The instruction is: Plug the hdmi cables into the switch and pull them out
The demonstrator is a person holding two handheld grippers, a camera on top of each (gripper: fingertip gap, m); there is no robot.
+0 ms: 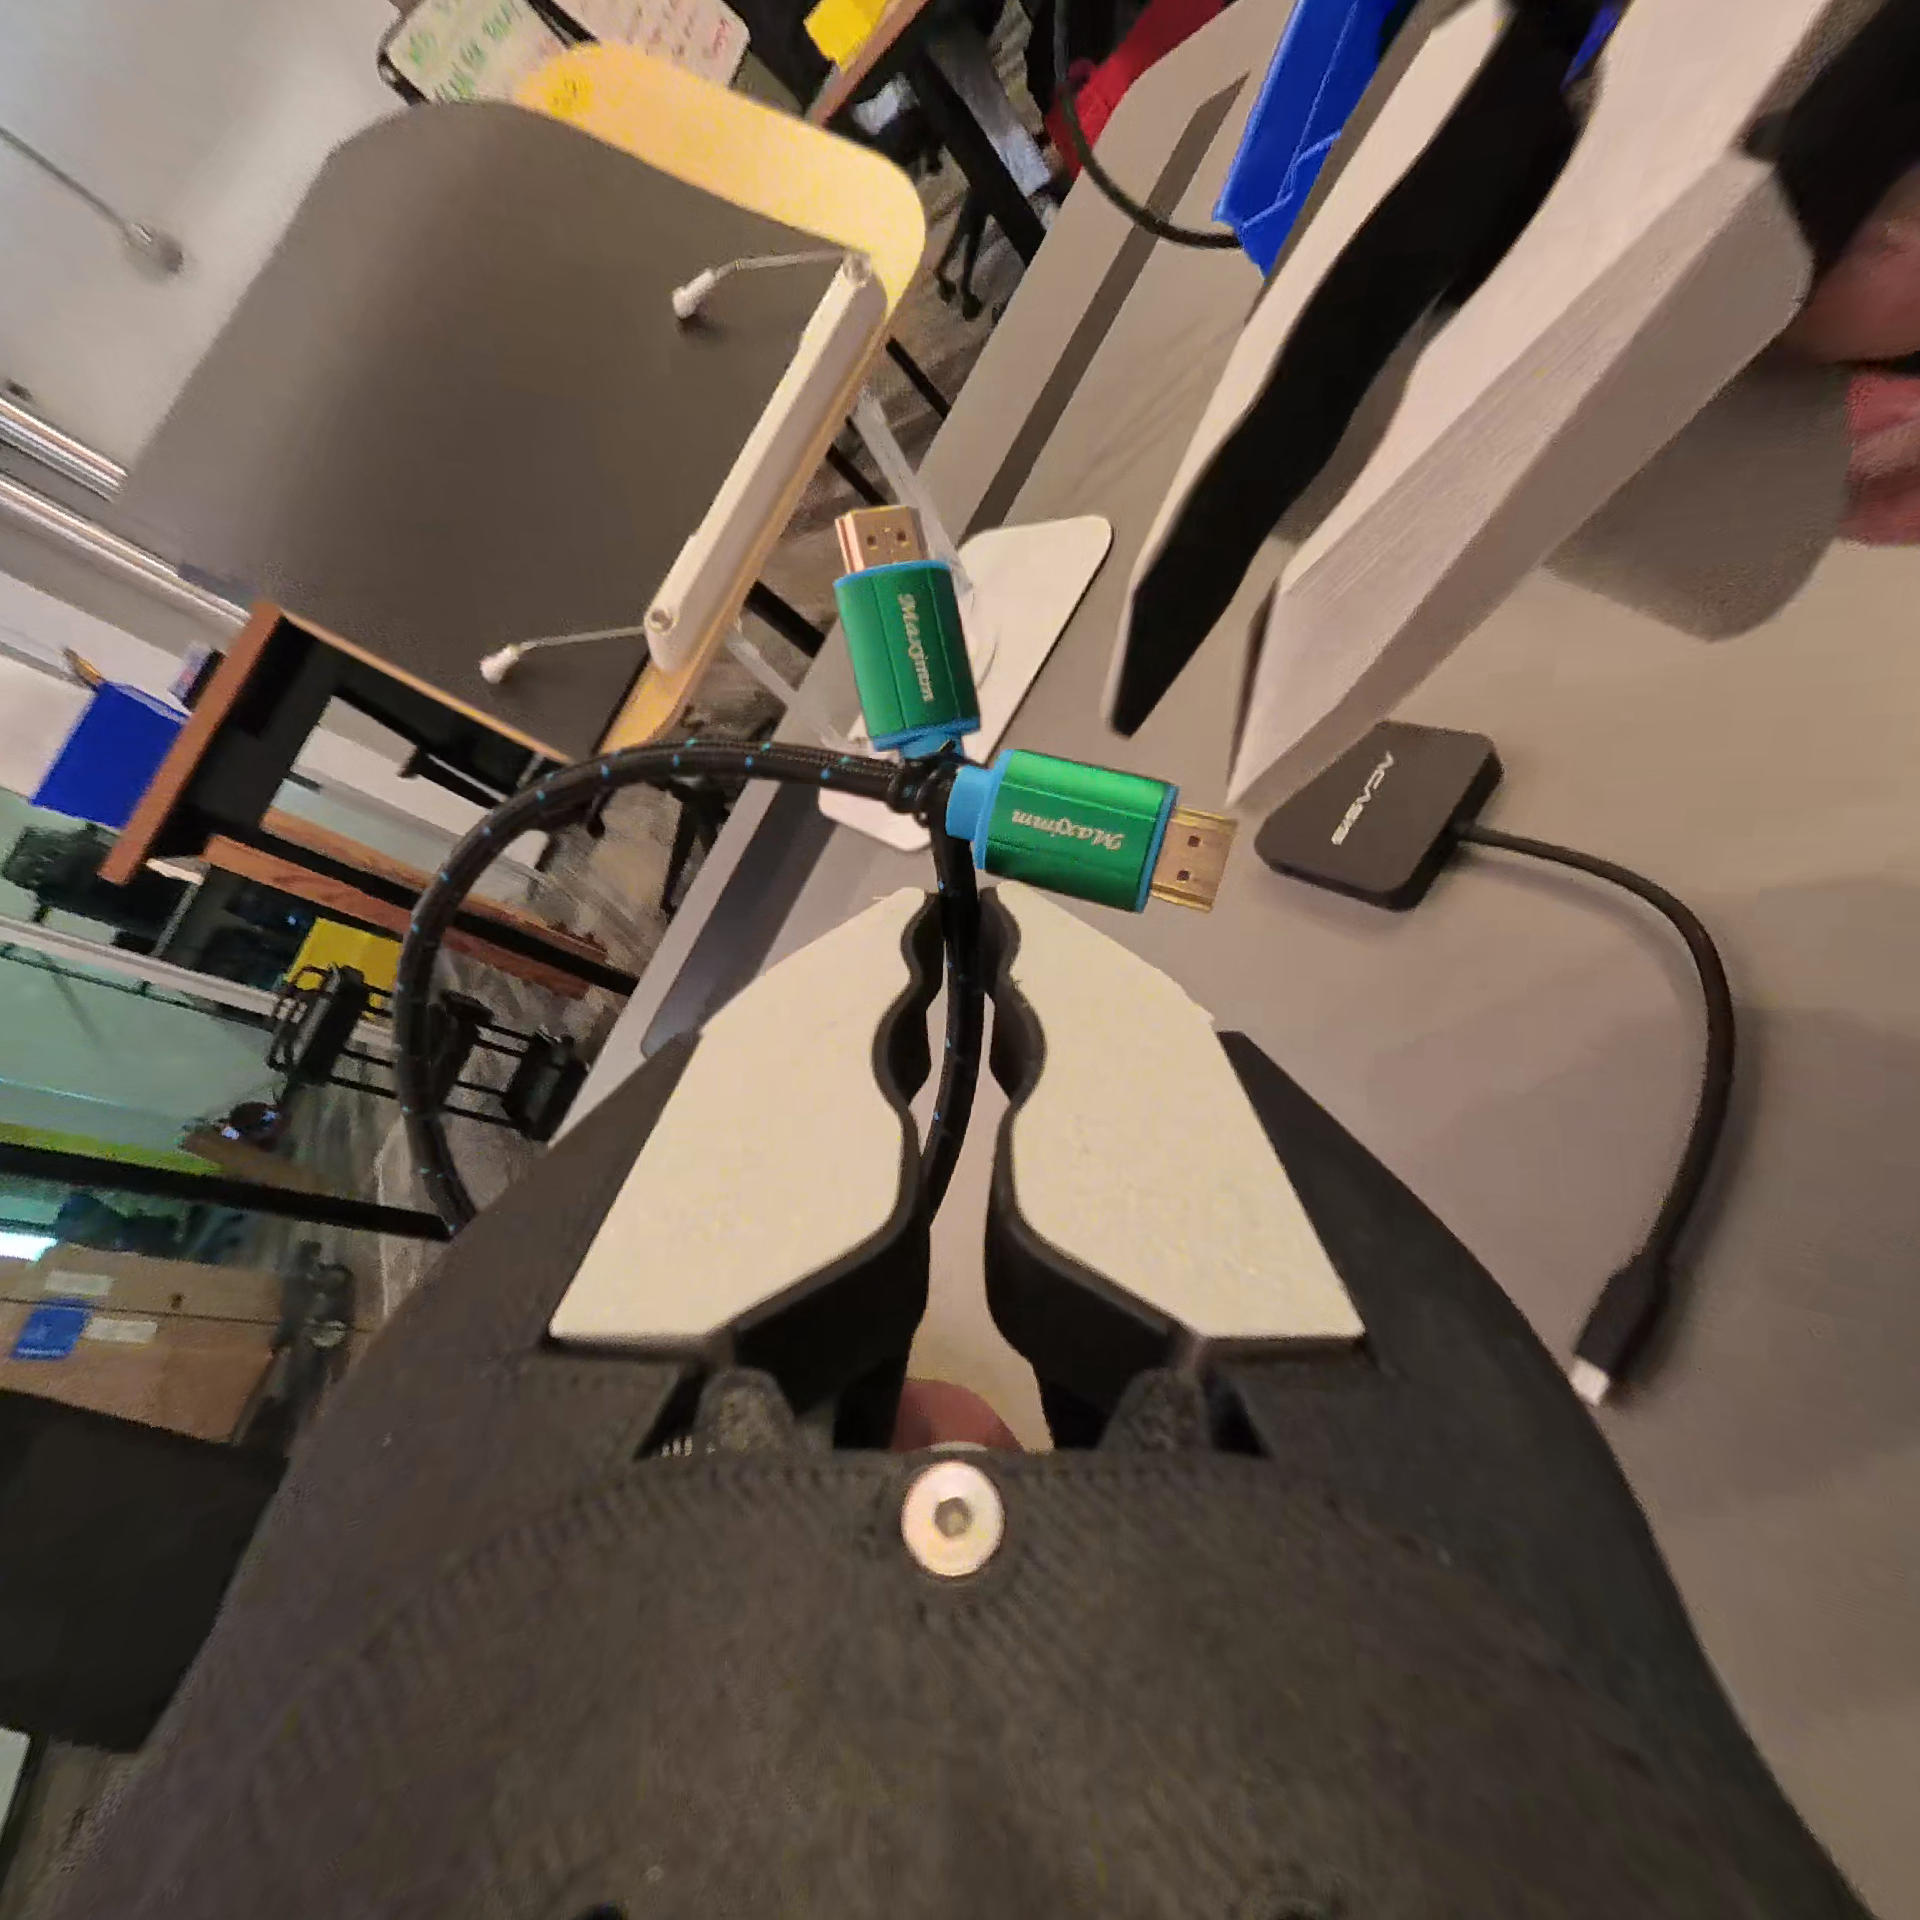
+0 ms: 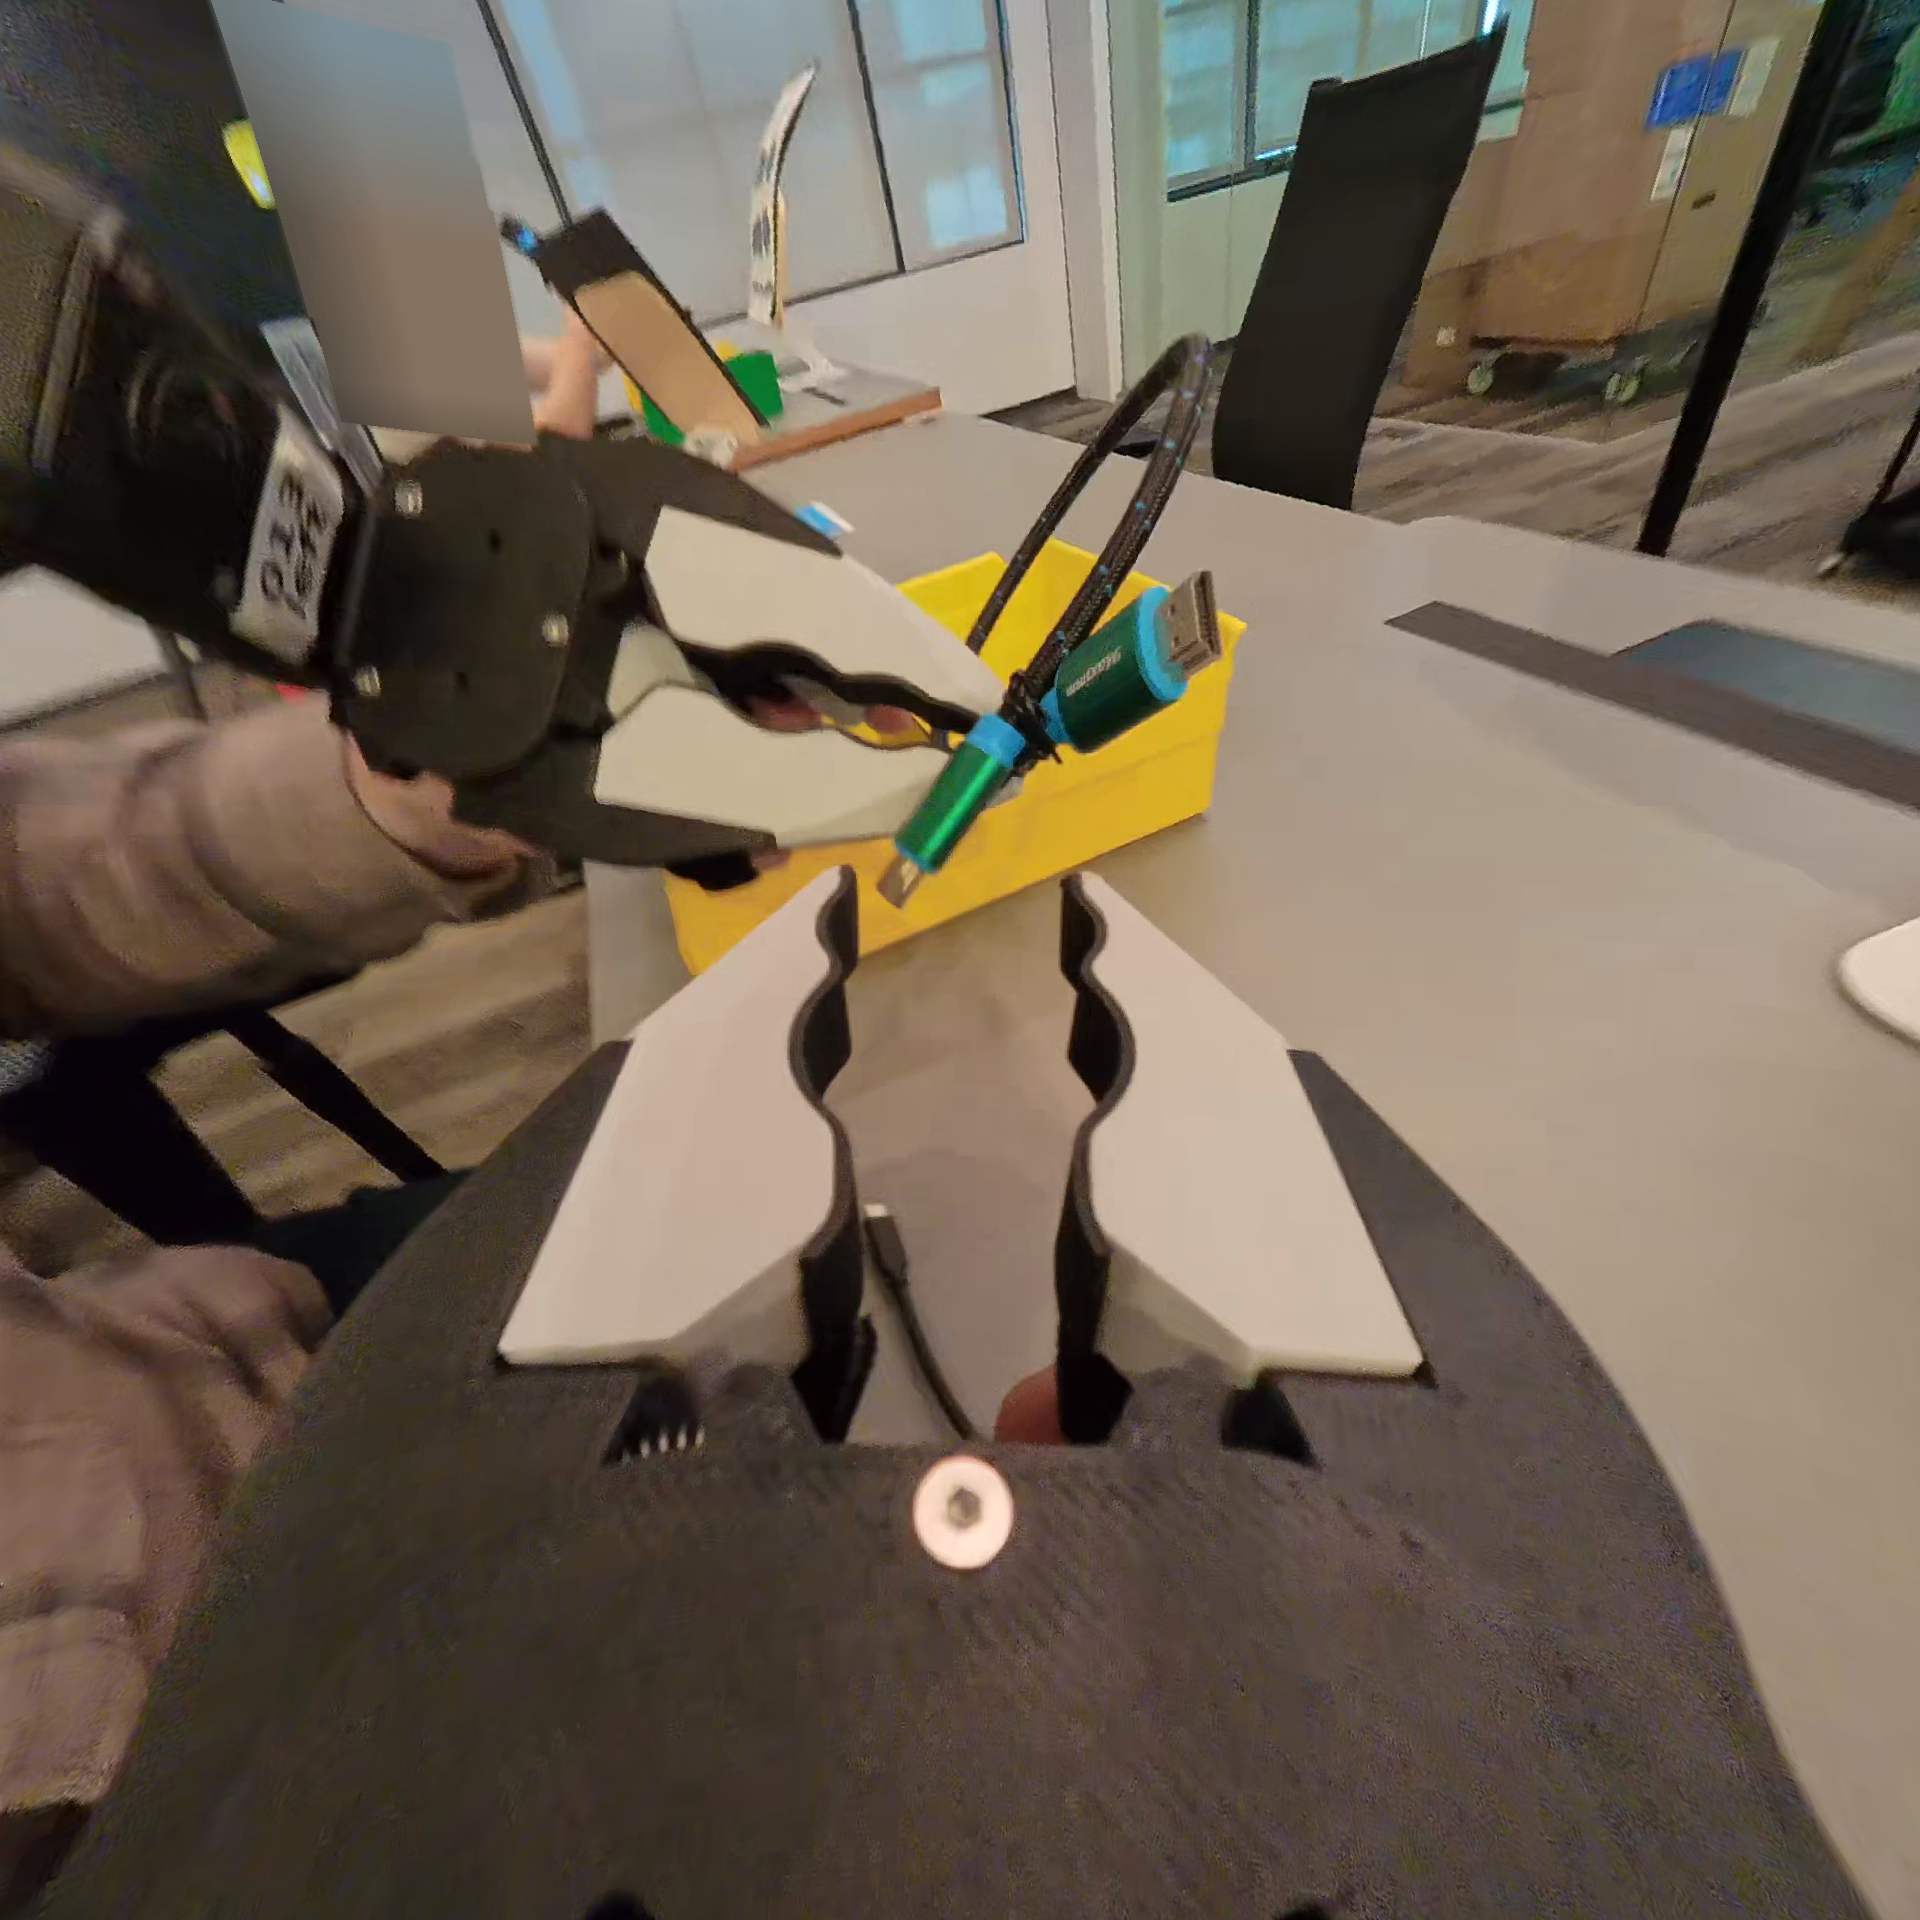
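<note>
Setting: office or lab room, glass partitions, cardboard boxes behind, other desks; work happens on a grey table (image 2: 1455,935).
Table contents: yellow bin (image 2: 1049,831) at the table's near-left corner in the right wrist view; black HDMI switch (image 1: 1382,810) flat on the table top, its own thin black lead (image 1: 1683,1039) curling away to a loose plug.
Left gripper (image 1: 961,914): closed on the braided HDMI cable (image 1: 951,1039), pinching the cord just behind the plugs, cable lifted clear of the table.
Cable state: short, looped back on itself, bound near the plugs by what looks like a tie; two green plugs (image 1: 1081,831) stick out past the fingertips, one gold tip aimed toward the switch, the other pointing away.
Why held so: likely a carry grip; the cord pinch leaves the plug bodies free for the other tool to take.
Right gripper (image 2: 961,914): open, empty, hovering just above the switch in the left wrist view, the cable plugs near its tips.
Cable vs switch: near, apart, nothing plugged in.
Step judged: presenting a plug before the first insertion.
Risk: bound loop may limit reach, a cord grip gives weak plug alignment.
</note>
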